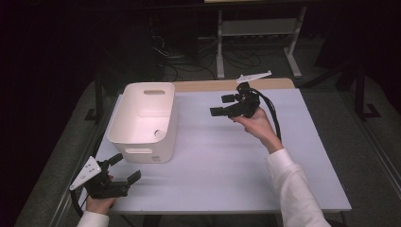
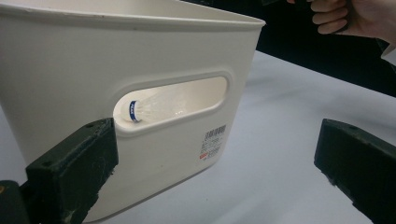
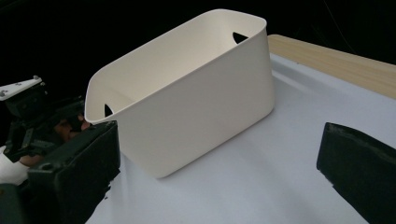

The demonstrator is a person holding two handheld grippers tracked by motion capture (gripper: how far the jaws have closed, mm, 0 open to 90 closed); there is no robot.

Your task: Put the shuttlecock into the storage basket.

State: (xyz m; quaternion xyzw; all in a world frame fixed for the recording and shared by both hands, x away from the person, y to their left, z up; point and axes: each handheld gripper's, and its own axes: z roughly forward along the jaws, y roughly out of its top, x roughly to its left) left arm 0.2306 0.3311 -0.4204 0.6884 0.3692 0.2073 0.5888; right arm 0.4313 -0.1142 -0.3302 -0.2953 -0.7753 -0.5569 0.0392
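A white plastic bin [image 1: 142, 120] stands on the left half of the table, and a white shuttlecock [image 1: 159, 134] lies inside it near the front wall. In the left gripper view the shuttlecock [image 2: 144, 108], with a blue band on its cork, shows through the handle slot of the bin [image 2: 70, 70]. My left gripper [image 1: 126, 167] is low at the front left corner, open and empty, pointing at that wall. A hand holds my right gripper [image 1: 221, 105] above the table's back middle, open and empty, facing the bin [image 3: 196, 93] from the right.
The table [image 1: 227, 156] has a pale mat on it and a wooden strip [image 1: 213, 85] along its back edge. A white desk frame [image 1: 220, 52] and cables stand on the dark floor behind. The other gripper [image 3: 28, 116] shows past the bin in the right gripper view.
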